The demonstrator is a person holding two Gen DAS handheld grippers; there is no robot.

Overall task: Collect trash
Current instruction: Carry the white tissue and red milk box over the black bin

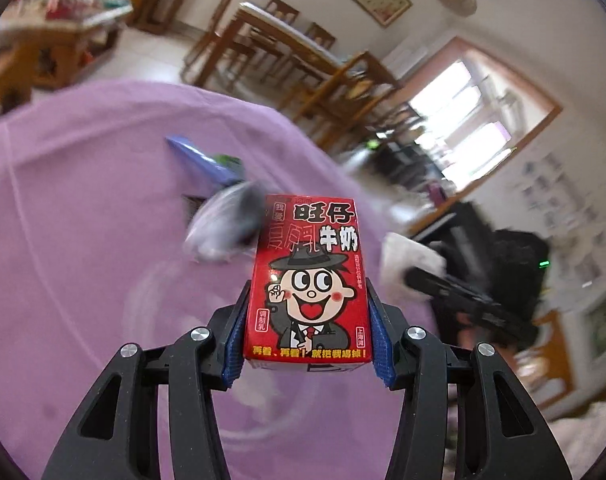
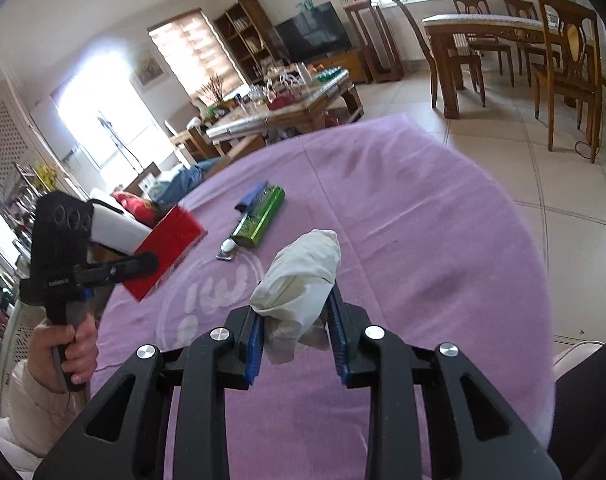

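A red milk carton [image 1: 309, 280] with a cartoon face stands upright between the blue pads of my left gripper [image 1: 308, 294], which is shut on its sides. In the right wrist view the same carton [image 2: 171, 244] hangs tilted above the table's left edge, held by the left gripper [image 2: 143, 266] in a person's hand [image 2: 77, 344]. My right gripper [image 2: 295, 304] is shut on a crumpled white tissue [image 2: 303, 268], lifted off the purple tablecloth [image 2: 423, 220]. The left wrist view shows that tissue [image 1: 407, 256] blurred at the right.
On the cloth lie a green pack [image 2: 263, 216], a blue wrapper [image 2: 253, 196] and a small silver wrapper [image 2: 227, 250]. A cluttered coffee table [image 2: 287, 104] stands beyond the cloth, and a wooden dining table with chairs [image 2: 503, 40] at the far right.
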